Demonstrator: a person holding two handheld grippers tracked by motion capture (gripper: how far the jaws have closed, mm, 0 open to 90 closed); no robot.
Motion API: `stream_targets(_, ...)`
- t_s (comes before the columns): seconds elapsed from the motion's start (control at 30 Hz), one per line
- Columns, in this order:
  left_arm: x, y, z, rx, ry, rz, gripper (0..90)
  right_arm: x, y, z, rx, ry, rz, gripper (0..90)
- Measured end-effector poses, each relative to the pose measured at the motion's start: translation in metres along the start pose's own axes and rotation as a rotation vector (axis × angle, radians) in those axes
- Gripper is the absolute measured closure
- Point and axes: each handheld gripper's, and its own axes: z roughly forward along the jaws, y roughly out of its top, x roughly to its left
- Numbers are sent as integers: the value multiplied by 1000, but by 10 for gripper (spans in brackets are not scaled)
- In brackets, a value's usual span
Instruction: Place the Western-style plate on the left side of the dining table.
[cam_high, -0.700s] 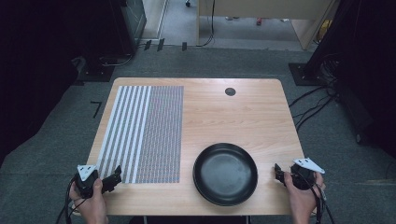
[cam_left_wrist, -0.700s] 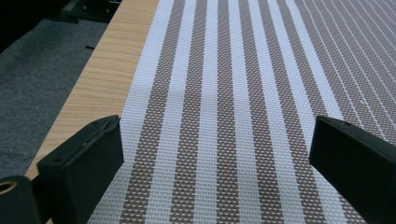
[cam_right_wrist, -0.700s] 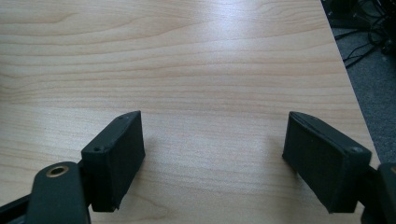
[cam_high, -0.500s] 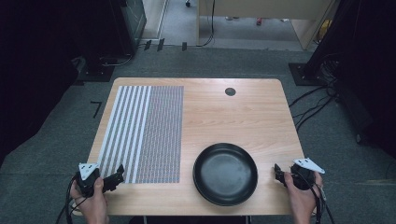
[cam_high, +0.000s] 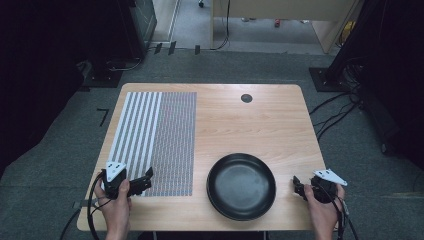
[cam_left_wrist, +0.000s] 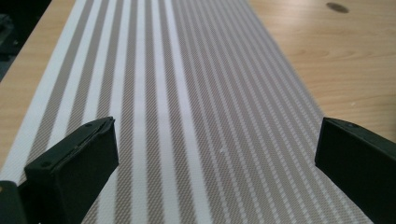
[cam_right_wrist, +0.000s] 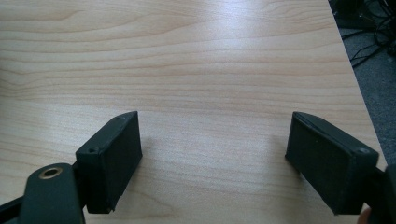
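High view puts your left gripper (cam_high: 146, 181) at the near edge of the striped placemat (cam_high: 157, 140), jaws spread wide with nothing between them, while your right gripper (cam_high: 297, 186) sits by the table's (cam_high: 260, 120) near right corner, jaws likewise apart and empty. The mat lies flat on the left half of the table, and its long axis runs straight away from you, stripes and all. Left gripper view confirms it: the mat (cam_left_wrist: 196, 116) stretches ahead between the open jaws, its near end right below them. Your left hand is plainly the nearer one; the black pan (cam_high: 241, 186) stands between the mat and your right gripper, just beside the mat's near right corner. Right gripper view looks over bare wood, so any reach from that side would have to cross the pan.
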Motion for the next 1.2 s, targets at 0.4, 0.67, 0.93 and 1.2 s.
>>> stream_targets(0.4,-53,22,13,-25,-126,71,0,0,0,0,0,0,0,172)
stream_targets(0.67,-67,18,11,-18,-190,75,0,2,0,-1,0,14,-19,173)
stream_targets(0.93,-90,15,9,5,-260,118,0,2,0,-1,2,10,-10,168)
stream_targets(1.2,-92,12,9,16,-288,99,0,10,8,-10,-58,19,42,176)
